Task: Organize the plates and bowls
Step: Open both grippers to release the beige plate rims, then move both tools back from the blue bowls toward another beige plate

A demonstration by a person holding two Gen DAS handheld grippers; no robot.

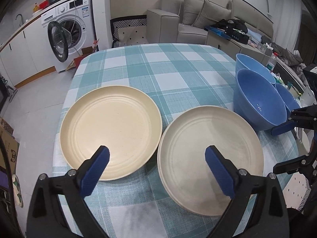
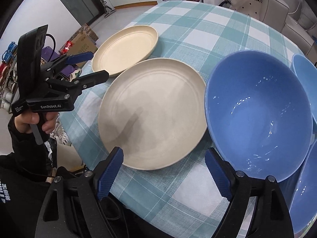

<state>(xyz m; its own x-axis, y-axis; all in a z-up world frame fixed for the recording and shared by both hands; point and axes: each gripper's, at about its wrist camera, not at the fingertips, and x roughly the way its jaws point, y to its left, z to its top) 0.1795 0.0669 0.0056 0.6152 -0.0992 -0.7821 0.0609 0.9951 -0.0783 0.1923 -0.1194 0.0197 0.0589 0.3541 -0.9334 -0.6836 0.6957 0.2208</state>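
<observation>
Two cream plates side by side on checked tablecloth (image 1: 174, 69): yellower plate (image 1: 111, 127) under left gripper's left finger, paler plate (image 1: 210, 148) under its right finger, rims nearly touching. Three blue bowls cluster right of paler plate; nearest bowl (image 2: 259, 115) ahead-right of right gripper (image 2: 164, 170), the other two partly cut off by frame edge. Left gripper (image 1: 157, 164) spread wide above plates, nothing between fingers. Right gripper likewise spread, empty, over table edge between paler plate and nearest bowl. Hand (image 2: 31, 122) grips left gripper's handle. Washing machine (image 1: 67, 33), sofa (image 1: 208, 17) beyond table.
</observation>
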